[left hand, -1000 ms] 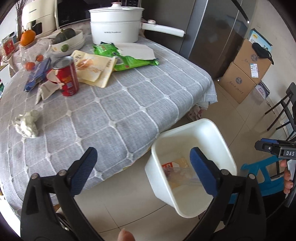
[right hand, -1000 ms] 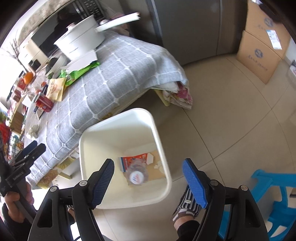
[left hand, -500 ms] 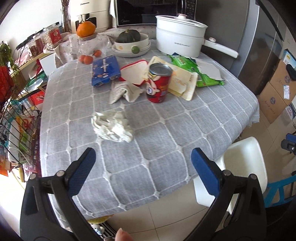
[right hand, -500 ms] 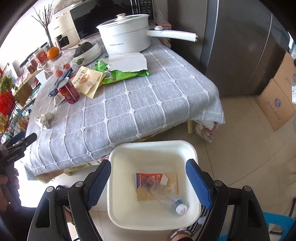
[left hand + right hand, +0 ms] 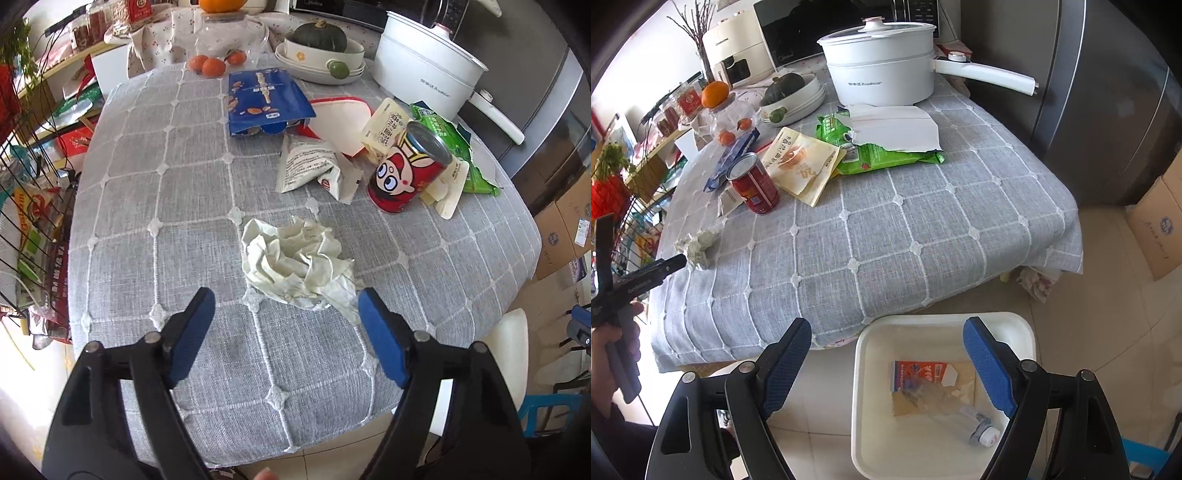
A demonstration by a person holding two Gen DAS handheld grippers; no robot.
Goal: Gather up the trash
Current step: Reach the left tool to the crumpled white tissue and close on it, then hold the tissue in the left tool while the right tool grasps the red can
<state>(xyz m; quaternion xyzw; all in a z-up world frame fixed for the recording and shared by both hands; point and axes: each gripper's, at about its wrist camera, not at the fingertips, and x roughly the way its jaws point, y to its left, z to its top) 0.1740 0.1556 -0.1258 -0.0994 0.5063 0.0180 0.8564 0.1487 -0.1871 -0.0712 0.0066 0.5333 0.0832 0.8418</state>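
Observation:
A crumpled white paper (image 5: 295, 262) lies on the grey checked tablecloth (image 5: 166, 221). My left gripper (image 5: 282, 299) hovers just short of it, jaws closing, pads not touching it. From the right wrist view, that left gripper (image 5: 676, 262) sits beside the same paper (image 5: 698, 245). Farther back stand a red can (image 5: 406, 173), a white wrapper (image 5: 314, 166) and a blue snack bag (image 5: 264, 99). My right gripper (image 5: 886, 325) is open and holds nothing, above the white bin (image 5: 945, 317) on the floor. Inside the bin lie a plastic bottle (image 5: 960, 410) and a red carton (image 5: 919, 373).
A white pot (image 5: 882, 70), a bowl with a squash (image 5: 794, 92), a yellow packet (image 5: 801, 162) and a green bag (image 5: 879, 155) fill the table's far side. A wire rack (image 5: 33, 221) stands to the left. Cardboard boxes (image 5: 1156, 229) and a blue stool (image 5: 543, 410) stand right.
My left gripper swung from above the bin over the table to the crumpled paper, and its jaws have narrowed. The right gripper drew back, so bin and table edge both show.

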